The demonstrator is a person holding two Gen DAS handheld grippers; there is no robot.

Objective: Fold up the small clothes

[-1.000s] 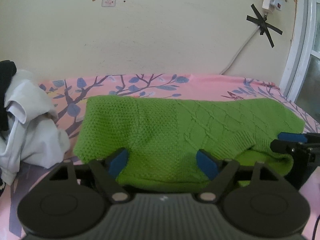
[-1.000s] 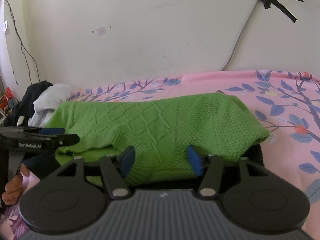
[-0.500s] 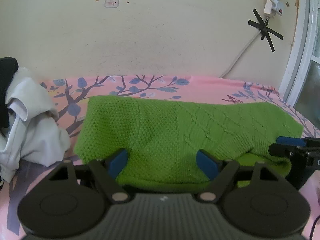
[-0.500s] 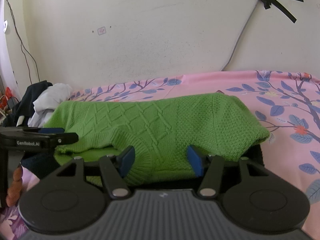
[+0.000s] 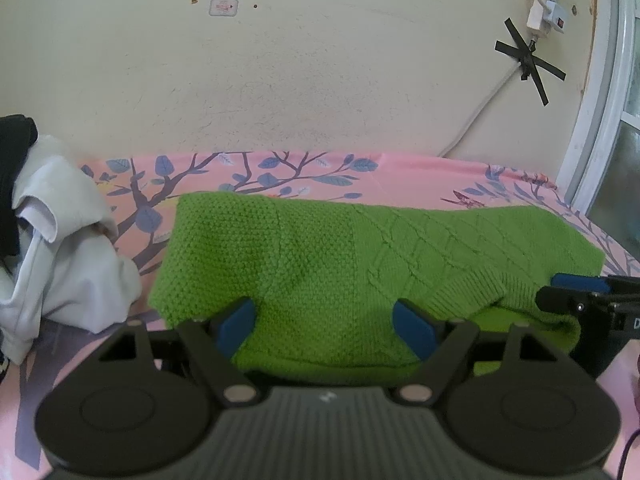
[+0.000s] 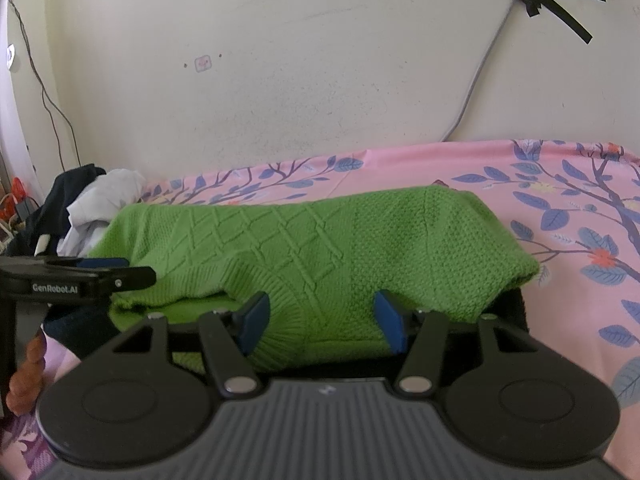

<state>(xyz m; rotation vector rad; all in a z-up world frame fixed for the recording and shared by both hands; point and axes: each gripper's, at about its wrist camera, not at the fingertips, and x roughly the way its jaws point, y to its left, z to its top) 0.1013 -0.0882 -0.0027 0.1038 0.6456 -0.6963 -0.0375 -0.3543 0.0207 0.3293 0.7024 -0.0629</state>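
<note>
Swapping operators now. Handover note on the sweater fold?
Left gripper: open, jaws apart over the near edge of the green sweater, near one end.
Right gripper: open too, at the same edge near the other end; whether its pads press the knit is unclear.
Sweater: lying across the pink sheet, already doubled over lengthwise. White and dark clothes are heaped beside it.
Left: fold the sweater again, then probably the heap.

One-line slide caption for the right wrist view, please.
Right gripper straddles the near edge of a green knitted sweater on the pink floral sheet; left gripper alongside.
</note>
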